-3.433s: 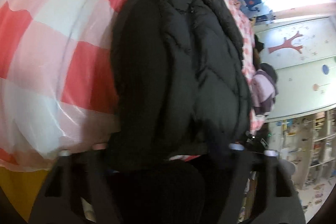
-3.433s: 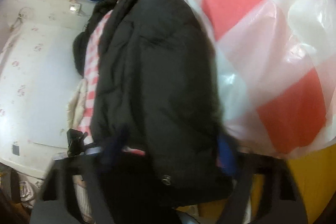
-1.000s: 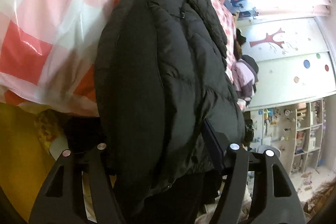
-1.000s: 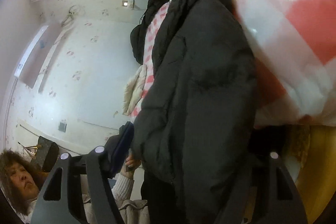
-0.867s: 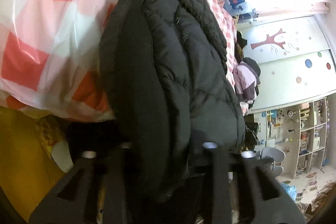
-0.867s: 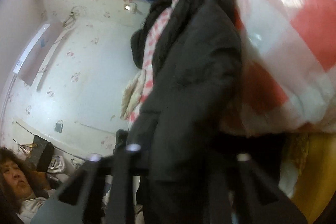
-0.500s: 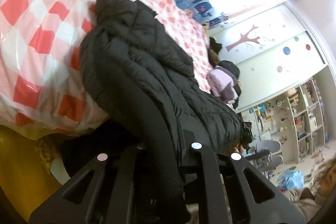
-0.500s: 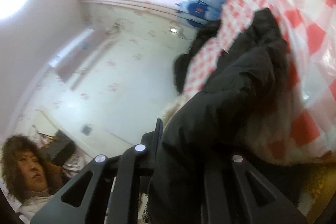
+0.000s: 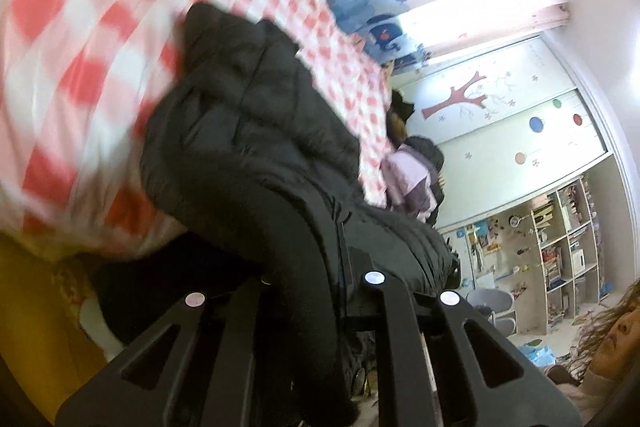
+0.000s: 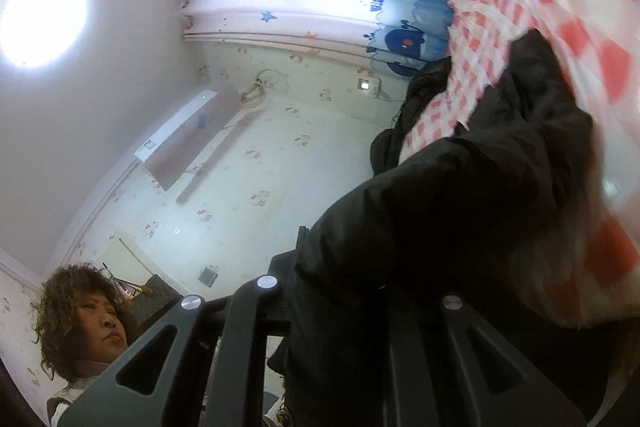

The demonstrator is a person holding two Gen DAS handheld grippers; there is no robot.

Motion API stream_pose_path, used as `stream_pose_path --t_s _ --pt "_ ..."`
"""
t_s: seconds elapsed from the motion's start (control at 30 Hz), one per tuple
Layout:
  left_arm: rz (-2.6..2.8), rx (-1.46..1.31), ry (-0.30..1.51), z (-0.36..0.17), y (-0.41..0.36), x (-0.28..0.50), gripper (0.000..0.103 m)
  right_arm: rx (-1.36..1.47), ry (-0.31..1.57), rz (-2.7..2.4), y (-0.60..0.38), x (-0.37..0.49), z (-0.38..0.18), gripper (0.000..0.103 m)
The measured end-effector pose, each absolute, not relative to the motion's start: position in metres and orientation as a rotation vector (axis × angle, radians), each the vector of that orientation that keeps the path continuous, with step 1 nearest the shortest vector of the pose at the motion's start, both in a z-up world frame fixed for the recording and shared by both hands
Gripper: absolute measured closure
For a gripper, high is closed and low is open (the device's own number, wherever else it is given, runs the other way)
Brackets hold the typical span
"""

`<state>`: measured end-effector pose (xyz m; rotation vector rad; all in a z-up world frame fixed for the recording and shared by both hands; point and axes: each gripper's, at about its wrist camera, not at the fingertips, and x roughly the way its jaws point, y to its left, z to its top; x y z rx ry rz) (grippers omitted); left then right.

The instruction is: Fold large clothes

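- The black puffer jacket (image 9: 256, 155) lies along the red-and-white checked bed cover (image 9: 80, 39), filling the middle of the left wrist view and running from the centre to the lower right of the right wrist view; its near hem comes down into both tools.
- The left gripper (image 9: 316, 291) is pinched together on a thick roll of the jacket's hem at the bottom centre of its frame. The fill is slippery and bulky, so the roll can squeeze out from the narrow bite if the pull turns sideways.
- The right gripper (image 10: 340, 307) is likewise clamped on the jacket's edge at the bottom centre of its view. How much fabric sits between its pads is hidden by the cloth itself, so a shallow grip is possible there.
- If one side lets go first, the hem hangs from a single corner and the fold lands crooked.
- The jacket's far end (image 9: 208, 23) rests on the glossy cover in the upper left of the left view. Dragging instead of lifting can slide the whole garment toward the bed's near edge, or ruck the cover up with it.
- Other garments (image 9: 412, 183) are heaped at the bed's edge, right of centre in the left view; a swinging hem can catch them.
- Both views are motion-blurred, so finer detail of the grips cannot be read.
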<state>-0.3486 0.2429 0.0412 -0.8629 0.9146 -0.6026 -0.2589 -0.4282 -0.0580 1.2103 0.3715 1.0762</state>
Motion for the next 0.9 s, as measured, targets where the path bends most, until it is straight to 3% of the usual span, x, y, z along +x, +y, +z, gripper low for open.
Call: stream_pose_path --t_s 0.3,0.9 --pt "-0.616 -0.837 0.818 0.087 0.240 -0.287 0.094 1.200 0.323 1.100 -0.428 -0.207 -0.030 0.090" --pt "-0.560 -0.811 0.783 0.097 0.241 -0.211 0.092 1.202 0.365 1.042 -0.425 -0.145 -0.022 0.090"
